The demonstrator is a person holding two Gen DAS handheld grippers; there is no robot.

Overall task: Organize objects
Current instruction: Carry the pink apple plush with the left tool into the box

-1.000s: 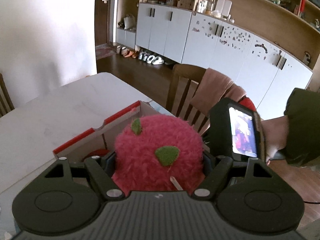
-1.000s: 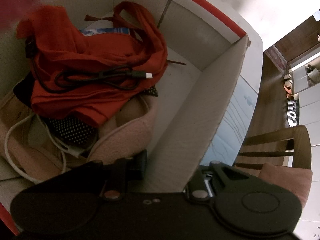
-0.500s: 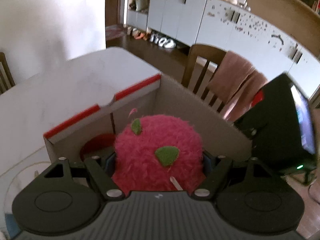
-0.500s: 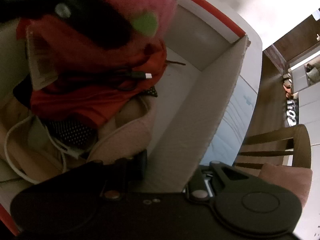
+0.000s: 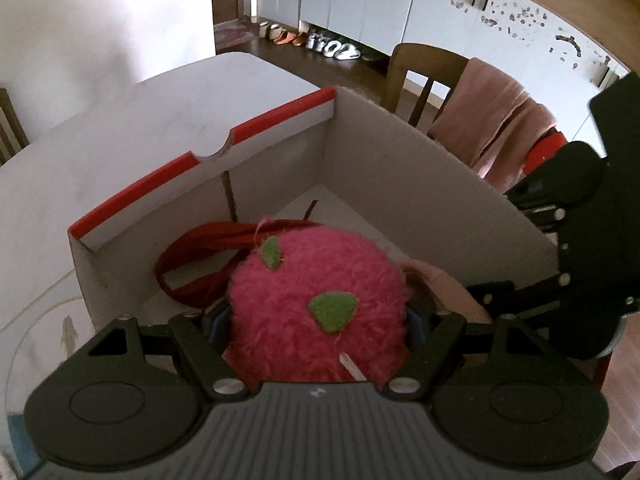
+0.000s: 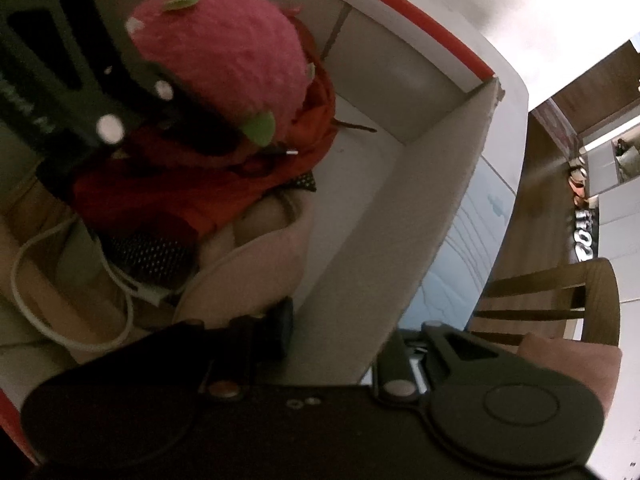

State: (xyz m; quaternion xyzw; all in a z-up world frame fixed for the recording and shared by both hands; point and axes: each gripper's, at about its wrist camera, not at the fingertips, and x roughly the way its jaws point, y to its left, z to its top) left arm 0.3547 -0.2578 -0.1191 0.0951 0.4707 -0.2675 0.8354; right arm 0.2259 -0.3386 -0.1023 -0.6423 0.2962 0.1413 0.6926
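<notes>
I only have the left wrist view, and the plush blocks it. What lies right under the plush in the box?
Observer: In the right wrist view, a red cloth lies under the plush, with a black cable on top of it.
Operator: Anything else loose in there?
Observer: A white cable loops over pale fabric at the near end, beside a dotted cloth.
Operator: What is the right gripper doing?
Observer: The right gripper straddles the box wall, one finger inside and one outside, clamping it.
</notes>
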